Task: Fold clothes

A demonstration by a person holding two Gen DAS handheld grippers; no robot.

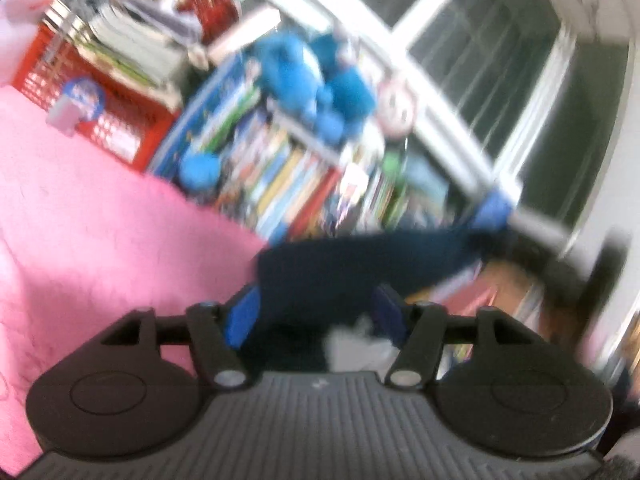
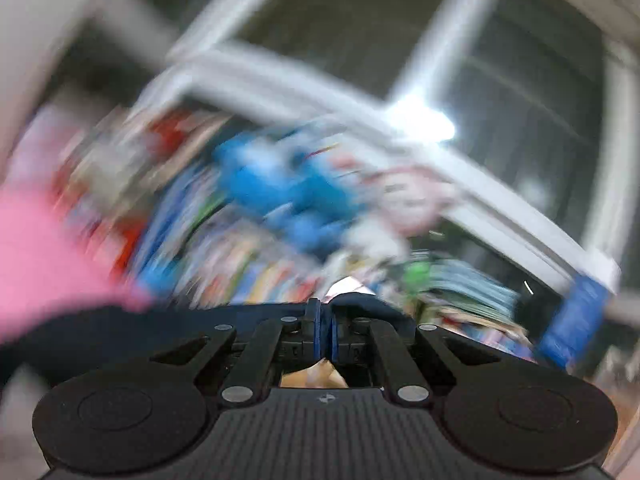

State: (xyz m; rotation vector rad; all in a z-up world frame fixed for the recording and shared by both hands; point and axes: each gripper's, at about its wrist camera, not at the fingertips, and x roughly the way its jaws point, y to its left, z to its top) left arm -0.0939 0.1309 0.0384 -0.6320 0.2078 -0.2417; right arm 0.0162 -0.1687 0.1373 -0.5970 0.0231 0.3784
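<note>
The left hand-held gripper (image 1: 316, 312) stands open around a dark navy garment (image 1: 344, 264) at lower centre; the right hand-held gripper (image 2: 325, 332) is clamped on its edge.

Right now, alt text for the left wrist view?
Blurred view: a dark navy garment lies between the parted blue pads of the left hand-held gripper, stretching right. A pink blanket fills the left; a packed bookshelf with blue plush toys and a window are behind.
</note>
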